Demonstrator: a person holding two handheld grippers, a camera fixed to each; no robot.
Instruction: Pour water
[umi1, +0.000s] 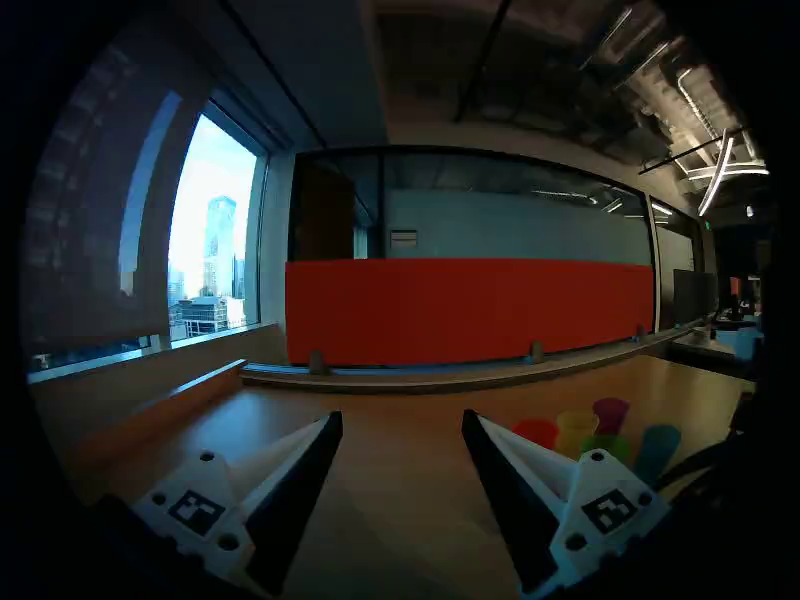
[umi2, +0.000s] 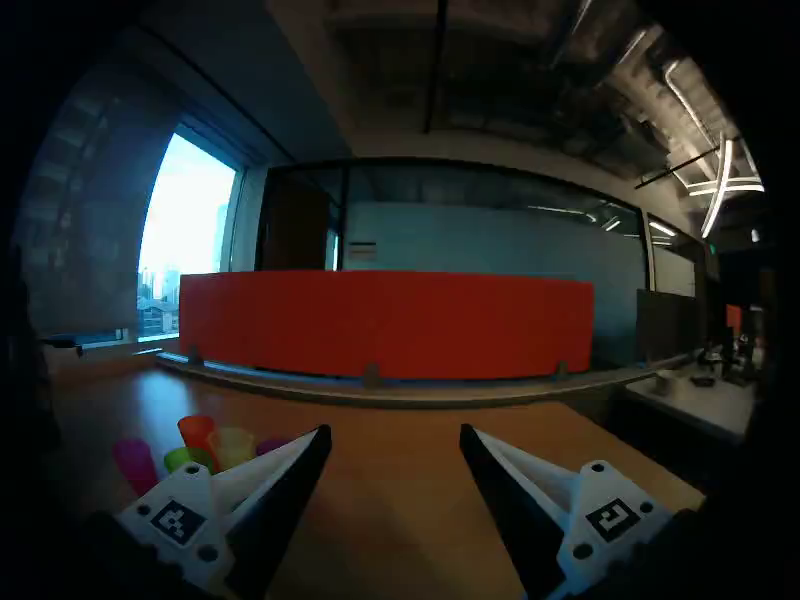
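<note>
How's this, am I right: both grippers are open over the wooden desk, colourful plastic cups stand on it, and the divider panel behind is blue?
Not quite. The divider panel is red, not blue; the left gripper view shows it. The rest holds: left gripper and right gripper open over the wooden desk, colourful plastic cups on it.
</note>
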